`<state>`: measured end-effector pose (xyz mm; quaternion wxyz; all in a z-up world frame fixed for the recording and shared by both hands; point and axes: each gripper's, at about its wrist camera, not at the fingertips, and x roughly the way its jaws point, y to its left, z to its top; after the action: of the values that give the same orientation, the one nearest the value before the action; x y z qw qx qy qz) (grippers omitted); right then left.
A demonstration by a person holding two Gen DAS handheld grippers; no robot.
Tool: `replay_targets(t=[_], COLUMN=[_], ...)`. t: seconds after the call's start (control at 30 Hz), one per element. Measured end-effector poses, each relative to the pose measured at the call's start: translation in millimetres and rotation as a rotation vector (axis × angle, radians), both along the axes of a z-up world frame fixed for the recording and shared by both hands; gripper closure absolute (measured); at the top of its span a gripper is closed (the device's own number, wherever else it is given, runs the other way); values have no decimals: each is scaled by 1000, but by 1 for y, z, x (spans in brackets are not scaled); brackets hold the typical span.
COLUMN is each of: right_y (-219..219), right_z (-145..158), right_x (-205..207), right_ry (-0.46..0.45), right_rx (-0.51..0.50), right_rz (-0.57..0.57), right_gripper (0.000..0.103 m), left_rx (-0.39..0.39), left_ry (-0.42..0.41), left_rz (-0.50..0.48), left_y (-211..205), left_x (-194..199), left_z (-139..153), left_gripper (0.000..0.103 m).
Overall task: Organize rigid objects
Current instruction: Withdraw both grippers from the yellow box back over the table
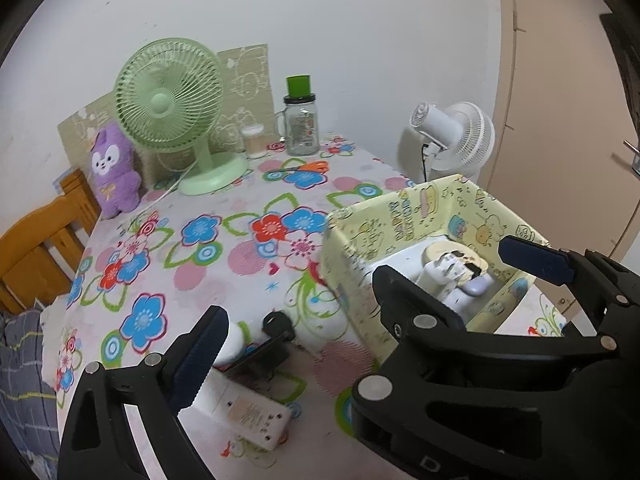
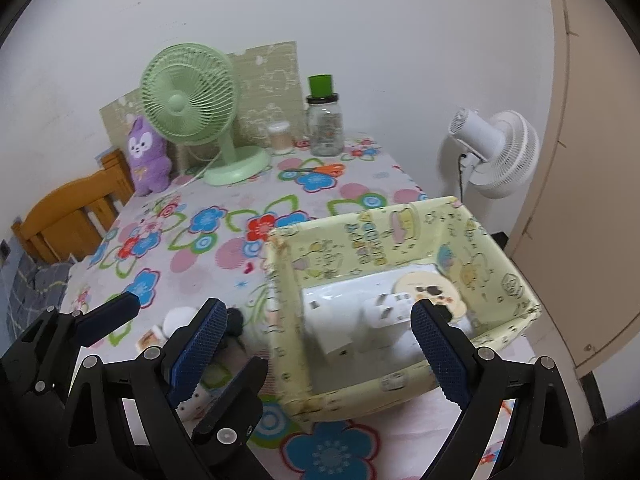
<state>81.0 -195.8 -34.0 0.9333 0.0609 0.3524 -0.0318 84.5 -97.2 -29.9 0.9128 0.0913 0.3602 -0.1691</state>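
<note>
A yellow cartoon-print box [image 1: 360,240] [image 2: 496,240] stands on the flowered table's right side. It holds a white power block [image 2: 340,304], a white plug adapter [image 1: 444,268] [image 2: 384,308], a round cream item [image 2: 424,284] and a lavender case [image 1: 478,286]. My right gripper [image 2: 316,312] [image 1: 444,264] hovers at the box's near left corner, wide open, nothing between the pads. My left gripper [image 1: 316,328] is just left of it, open and empty, crossing the right one. One of its fingers [image 2: 108,322] shows at lower left. Under it lie a white power strip [image 1: 244,412], a black plug [image 1: 276,330] and a white round piece [image 1: 236,340].
At the table's back stand a green desk fan [image 1: 172,100], a purple plush [image 1: 114,172], a glass jar with a green lid [image 1: 302,128], a small swab tub [image 1: 254,140] and orange scissors [image 1: 312,167]. A white fan [image 1: 460,136] and a door are right; a wooden chair [image 1: 36,248] is left.
</note>
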Motion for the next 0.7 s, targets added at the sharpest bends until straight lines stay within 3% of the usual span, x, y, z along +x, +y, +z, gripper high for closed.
replay_targets(t=[0.27,0.7], right_y=[31,70], right_z=[-3,-18], right_x=[-6,-7], right_ry=[-13,22], right_rx=[-9,-7], right_rz=[63,155], right_gripper=[8,19], left_rx=[-16,-35], left_ry=[14,51], left_rz=[58,143], left_y=[33,70], left_x=[-7,-15], left_z=[-6,-22], left_gripper=[4,3])
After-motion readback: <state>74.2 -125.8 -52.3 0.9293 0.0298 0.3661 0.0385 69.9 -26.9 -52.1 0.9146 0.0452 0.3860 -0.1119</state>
